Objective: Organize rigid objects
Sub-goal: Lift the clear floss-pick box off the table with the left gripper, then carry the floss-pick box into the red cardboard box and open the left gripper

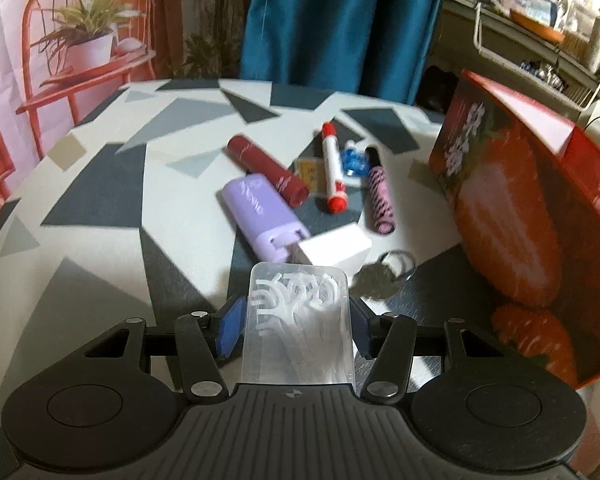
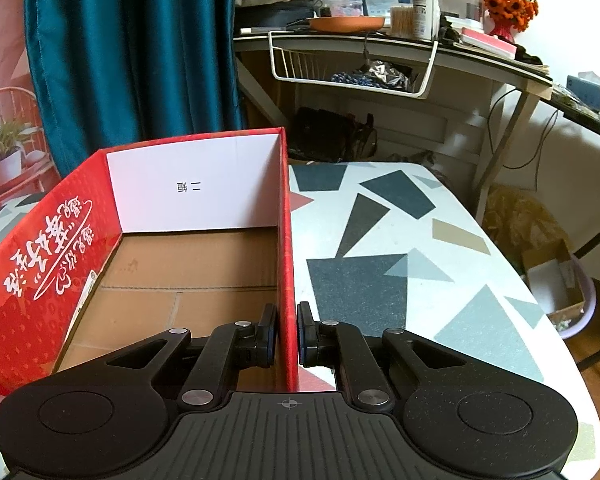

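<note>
Clear case of floss picks (image 1: 300, 324), pinched between the left gripper (image 1: 298, 330) pads above the table (image 1: 100, 208). Right gripper (image 2: 287, 334) clamps the red box (image 2: 52, 264) wall. Risk: the smooth case could slip from its narrow grip. The case's lower end is hidden.

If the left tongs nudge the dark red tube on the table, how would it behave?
The dark red tube looks cylindrical and lies on its side, so it probably rolls. It touches the purple case, which may stop it. Likely rigid and light.
</note>
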Tool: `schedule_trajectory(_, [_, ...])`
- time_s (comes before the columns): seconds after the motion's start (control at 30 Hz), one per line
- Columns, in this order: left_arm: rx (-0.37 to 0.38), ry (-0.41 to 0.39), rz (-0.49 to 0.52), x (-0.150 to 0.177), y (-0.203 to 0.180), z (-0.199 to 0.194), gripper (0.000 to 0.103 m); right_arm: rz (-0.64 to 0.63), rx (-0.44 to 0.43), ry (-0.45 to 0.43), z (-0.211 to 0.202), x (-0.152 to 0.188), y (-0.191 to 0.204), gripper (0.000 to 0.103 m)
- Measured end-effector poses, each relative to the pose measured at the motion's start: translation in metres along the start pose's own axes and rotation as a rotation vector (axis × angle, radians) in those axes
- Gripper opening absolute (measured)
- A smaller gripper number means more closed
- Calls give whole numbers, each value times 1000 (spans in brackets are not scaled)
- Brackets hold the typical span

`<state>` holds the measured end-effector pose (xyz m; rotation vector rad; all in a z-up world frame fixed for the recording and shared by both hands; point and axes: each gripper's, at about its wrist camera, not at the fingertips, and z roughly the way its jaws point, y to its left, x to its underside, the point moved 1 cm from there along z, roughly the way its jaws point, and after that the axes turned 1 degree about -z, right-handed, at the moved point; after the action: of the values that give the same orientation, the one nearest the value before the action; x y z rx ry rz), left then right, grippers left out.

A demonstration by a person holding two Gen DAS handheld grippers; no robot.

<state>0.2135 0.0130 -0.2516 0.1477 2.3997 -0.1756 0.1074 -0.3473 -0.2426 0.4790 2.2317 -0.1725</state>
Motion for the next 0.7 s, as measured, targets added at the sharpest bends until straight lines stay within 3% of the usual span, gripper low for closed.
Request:
schedule_trajectory(0.37, [38, -84, 71, -34, -13, -15, 58, 11, -3, -2, 0, 0, 0, 9])
schedule_trajectory(0.7, [160, -154, 159, -73, -58, -24, 58, 14, -3, -2, 0, 1, 0, 9])
